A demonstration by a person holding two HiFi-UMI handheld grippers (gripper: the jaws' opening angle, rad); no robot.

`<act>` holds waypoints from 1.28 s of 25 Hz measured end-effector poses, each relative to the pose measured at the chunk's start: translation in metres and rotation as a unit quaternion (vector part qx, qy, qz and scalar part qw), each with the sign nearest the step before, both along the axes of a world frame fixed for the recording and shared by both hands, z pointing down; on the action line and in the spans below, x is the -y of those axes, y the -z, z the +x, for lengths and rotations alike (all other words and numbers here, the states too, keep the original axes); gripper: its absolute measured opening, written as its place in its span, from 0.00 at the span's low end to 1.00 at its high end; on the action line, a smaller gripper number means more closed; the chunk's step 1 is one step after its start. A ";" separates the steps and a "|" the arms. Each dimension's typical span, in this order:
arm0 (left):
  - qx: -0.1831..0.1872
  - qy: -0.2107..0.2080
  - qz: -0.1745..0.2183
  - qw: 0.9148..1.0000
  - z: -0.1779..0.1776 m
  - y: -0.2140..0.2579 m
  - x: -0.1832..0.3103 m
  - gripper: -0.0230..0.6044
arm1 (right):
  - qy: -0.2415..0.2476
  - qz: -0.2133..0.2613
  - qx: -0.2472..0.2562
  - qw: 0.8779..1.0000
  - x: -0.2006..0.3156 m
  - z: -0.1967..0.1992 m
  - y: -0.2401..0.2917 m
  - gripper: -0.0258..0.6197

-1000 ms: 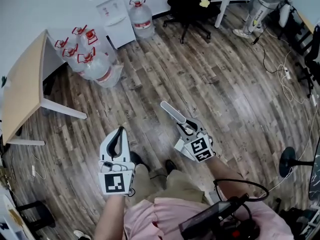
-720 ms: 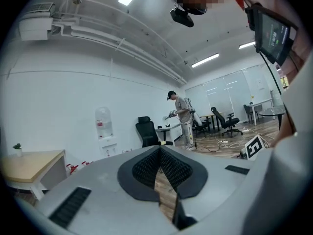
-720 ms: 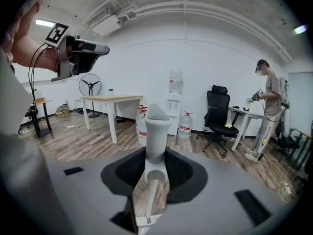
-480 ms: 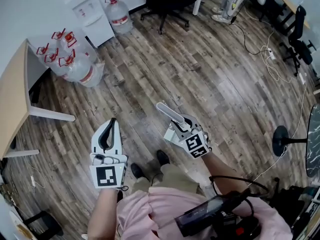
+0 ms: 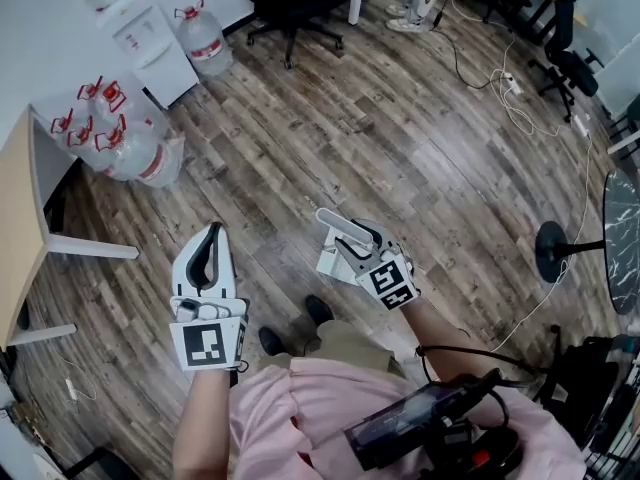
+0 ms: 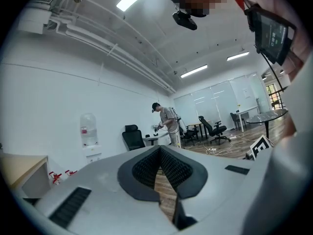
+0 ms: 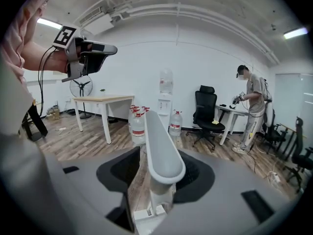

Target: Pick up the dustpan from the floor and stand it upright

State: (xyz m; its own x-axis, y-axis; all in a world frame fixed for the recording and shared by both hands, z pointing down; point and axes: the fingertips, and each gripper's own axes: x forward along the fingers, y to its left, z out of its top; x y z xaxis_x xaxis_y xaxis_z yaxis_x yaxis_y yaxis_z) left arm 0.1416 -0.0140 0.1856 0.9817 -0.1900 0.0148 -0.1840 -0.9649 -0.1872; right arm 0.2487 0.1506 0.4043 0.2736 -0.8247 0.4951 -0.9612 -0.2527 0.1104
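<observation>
Dustpan (image 5: 329,264): likely light, stiff, smooth plastic; best gripped low on handle (image 7: 161,151). Right gripper (image 5: 362,253) clamped on handle; left gripper (image 5: 208,260) closed, empty.

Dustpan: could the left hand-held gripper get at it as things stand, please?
Probably yes: the dustpan hangs in the right hand-held gripper beside the left hand-held gripper, with only open air between; the left's shut jaws must open first.

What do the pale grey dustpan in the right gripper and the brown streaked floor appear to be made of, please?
The pale grey dustpan, held by the right gripper, looks like moulded plastic: smooth, matte, uniform colour, rounded handle edges. The brown plank floor looks like wood or wood-look laminate: grain streaks, plank seams, slight sheen.
</observation>
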 end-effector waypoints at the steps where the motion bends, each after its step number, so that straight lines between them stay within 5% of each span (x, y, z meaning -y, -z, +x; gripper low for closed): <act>1: -0.003 -0.006 0.001 1.000 0.001 0.003 -0.001 0.06 | -0.009 0.002 0.002 1.000 -0.005 0.000 0.003 0.35; 11: -0.042 -0.033 -0.008 0.999 0.007 0.034 -0.026 0.06 | -0.086 0.099 -0.016 0.991 -0.036 0.005 0.093 0.37; 22: -0.110 0.012 0.027 0.994 0.008 0.133 -0.019 0.06 | -0.061 0.258 -0.082 0.961 0.044 -0.010 0.276 0.20; 27: -0.128 0.027 0.052 0.990 -0.005 0.158 -0.018 0.06 | -0.060 0.276 -0.111 0.953 0.063 -0.025 0.308 0.05; 32: -0.131 0.040 0.056 0.989 -0.015 0.159 -0.008 0.06 | -0.059 0.270 -0.110 0.955 0.076 -0.031 0.308 0.04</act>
